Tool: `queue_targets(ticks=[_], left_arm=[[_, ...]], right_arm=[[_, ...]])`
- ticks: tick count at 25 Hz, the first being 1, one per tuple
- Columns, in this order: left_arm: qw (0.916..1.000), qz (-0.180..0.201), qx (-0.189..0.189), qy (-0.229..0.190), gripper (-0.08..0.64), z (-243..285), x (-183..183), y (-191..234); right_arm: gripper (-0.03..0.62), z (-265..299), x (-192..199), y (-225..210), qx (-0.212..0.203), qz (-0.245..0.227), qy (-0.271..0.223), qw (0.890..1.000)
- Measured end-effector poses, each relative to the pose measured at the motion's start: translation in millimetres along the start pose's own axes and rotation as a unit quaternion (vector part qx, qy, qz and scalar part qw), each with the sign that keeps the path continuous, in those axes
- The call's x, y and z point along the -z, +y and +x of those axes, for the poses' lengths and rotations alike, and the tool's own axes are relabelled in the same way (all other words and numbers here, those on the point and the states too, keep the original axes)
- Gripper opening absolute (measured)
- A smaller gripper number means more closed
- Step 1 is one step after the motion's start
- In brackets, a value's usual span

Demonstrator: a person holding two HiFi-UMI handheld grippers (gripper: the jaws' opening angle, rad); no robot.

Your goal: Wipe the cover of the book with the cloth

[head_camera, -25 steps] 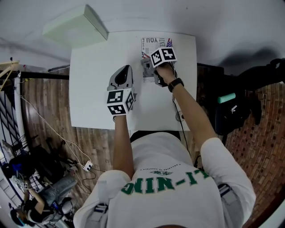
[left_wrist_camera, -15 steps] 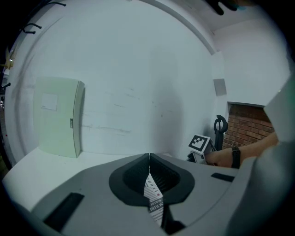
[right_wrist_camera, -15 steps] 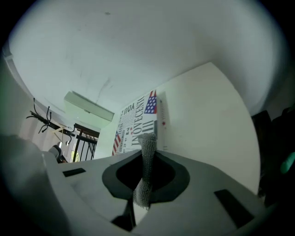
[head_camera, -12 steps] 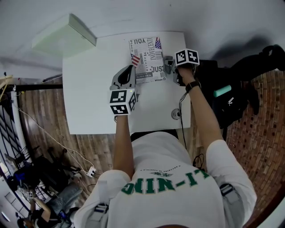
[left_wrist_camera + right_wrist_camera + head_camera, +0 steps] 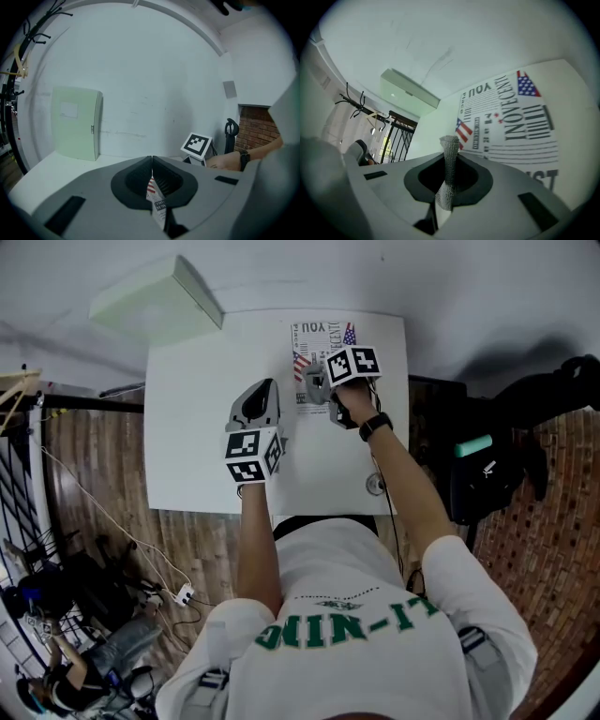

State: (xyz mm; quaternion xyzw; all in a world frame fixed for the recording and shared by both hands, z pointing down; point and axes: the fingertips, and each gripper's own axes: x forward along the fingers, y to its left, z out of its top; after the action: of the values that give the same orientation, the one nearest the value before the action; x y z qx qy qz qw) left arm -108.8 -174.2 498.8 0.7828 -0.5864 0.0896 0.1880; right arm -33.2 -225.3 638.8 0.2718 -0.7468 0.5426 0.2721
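Table (image 5: 202,437): book (image 5: 323,334) lengthwise toward wall (image 5: 441,277).

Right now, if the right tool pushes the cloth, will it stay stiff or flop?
Probably floppy: the cloth is squeezed into a thin strip in the right tool. Its coarse knit likely grips, not slides.

Book (image 5: 321,330): white cover, black lettering, red-white-blue flag motifs
Cloth (image 5: 449,174): grey, knitted weave
Table (image 5: 197,418): plain white
Box (image 5: 157,298), upper left: pale green
Left gripper (image 5: 265,388): grey, black-and-white square markers
Right gripper (image 5: 449,149): grey
Floor (image 5: 103,465), left edge: brown wood
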Motion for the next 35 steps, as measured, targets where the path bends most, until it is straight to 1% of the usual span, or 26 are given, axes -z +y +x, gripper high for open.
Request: queue_targets(ticks=[2,4,6,8,11,14,19,21,24,26,28,30,33,35], left_arm=[[1.0000,-0.001,-0.007,-0.001,0.015,-5.9,0.1,5.9],[0.9999,-0.002,-0.015,-0.002,0.015,-11.4,0.0,11.4],[0.9998,-0.004,-0.019,-0.003,0.015,-15.0,0.4,14.9],[0.9998,-0.005,-0.021,-0.003,0.015,-15.8,0.6,16.3],[0.9998,-0.008,-0.016,-0.005,0.015,-11.4,-0.1,13.4],[1.0000,-0.006,-0.001,-0.006,0.015,-2.0,-1.7,3.7],[0.9997,-0.002,0.022,-0.006,0.015,10.0,-2.7,-17.0],[0.9996,0.001,0.029,-0.007,0.015,12.7,-4.2,-24.0],[0.9994,0.003,0.032,-0.008,0.015,12.6,-6.5,-28.0],[0.9995,0.004,0.031,-0.010,0.015,10.2,-7.8,-27.9],[0.9996,0.003,0.026,-0.012,0.015,6.2,-8.4,-24.6],[0.9998,0.001,0.017,-0.013,0.015,1.5,-7.9,-18.4],[0.9999,-0.003,0.004,-0.012,0.015,-8.2,-5.1,-9.2],[0.9999,-0.004,-0.005,-0.011,0.015,-15.3,-2.2,-1.7]], right_arm=[[0.032,22.8,7.3,16.6,-0.006,-0.010,0.018,1.000],[0.032,40.6,12.9,23.9,0.000,-0.020,0.031,0.999],[0.032,48.8,15.9,23.1,0.005,-0.022,0.035,0.999],[0.032,46.5,15.9,18.3,0.005,-0.013,0.030,0.999],[0.032,29.3,14.1,-2.8,0.018,-0.003,0.020,1.000],[0.032,-0.3,11.4,-34.9,0.032,0.021,0.003,0.999],[0.032,-54.5,10.6,-89.6,0.069,0.050,-0.026,0.996],[0.032,-70.5,11.4,-103.7,0.076,0.062,-0.039,0.994],[0.032,-78.5,12.6,-110.5,0.078,0.069,-0.053,0.993],[0.032,-78.8,11.8,-107.8,0.083,0.065,-0.056,0.993],[0.032,-73.9,10.0,-93.4,0.081,0.049,-0.054,0.994],[0.032,-59.4,10.5,-66.4,0.061,0.029,-0.042,0.997],[0.032,-26.5,19.6,-20.7,0.023,0.002,-0.012,1.000],[0.032,-3.0,26.2,1.8,0.010,-0.014,0.008,1.000]])
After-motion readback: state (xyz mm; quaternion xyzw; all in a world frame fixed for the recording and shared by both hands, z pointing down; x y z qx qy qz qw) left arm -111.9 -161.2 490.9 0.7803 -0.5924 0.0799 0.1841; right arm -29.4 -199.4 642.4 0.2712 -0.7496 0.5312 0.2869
